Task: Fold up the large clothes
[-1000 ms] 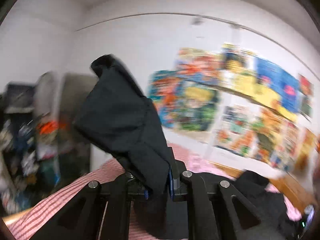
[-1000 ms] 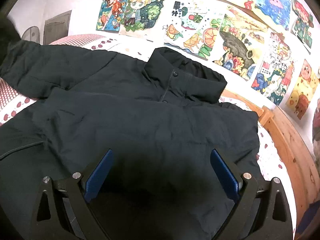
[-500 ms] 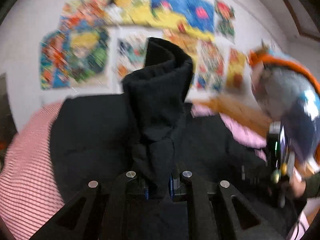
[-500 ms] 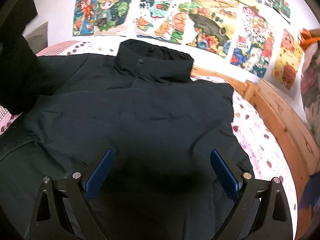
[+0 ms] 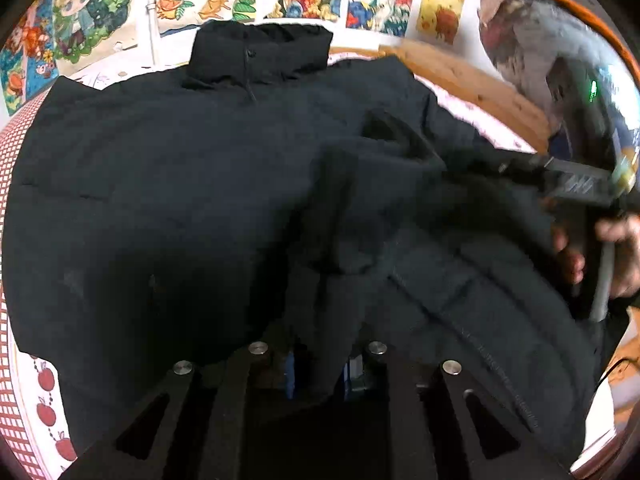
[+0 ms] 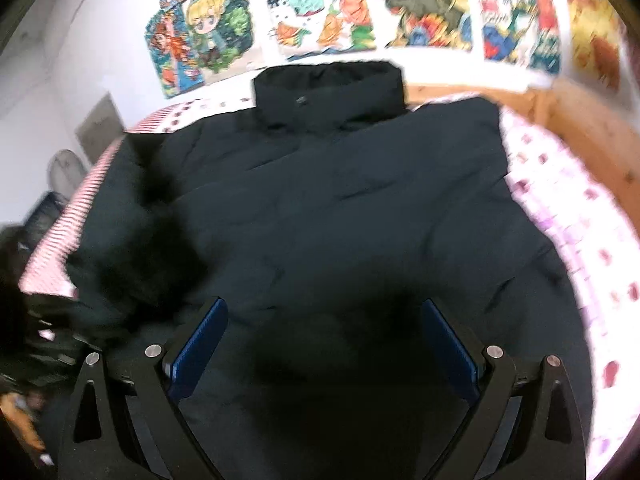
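Both hand-held grippers: left [image 5: 319,364] opening around sleeve [image 5: 340,240].

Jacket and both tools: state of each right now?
black jacket: spread flat on the bed, collar toward the wall, front closed
sleeve: folded across the jacket body, its end between the left tool's pads
left tool: jaws opening, sleeve fabric between them
right tool: open wide, above the jacket, gripping nothing
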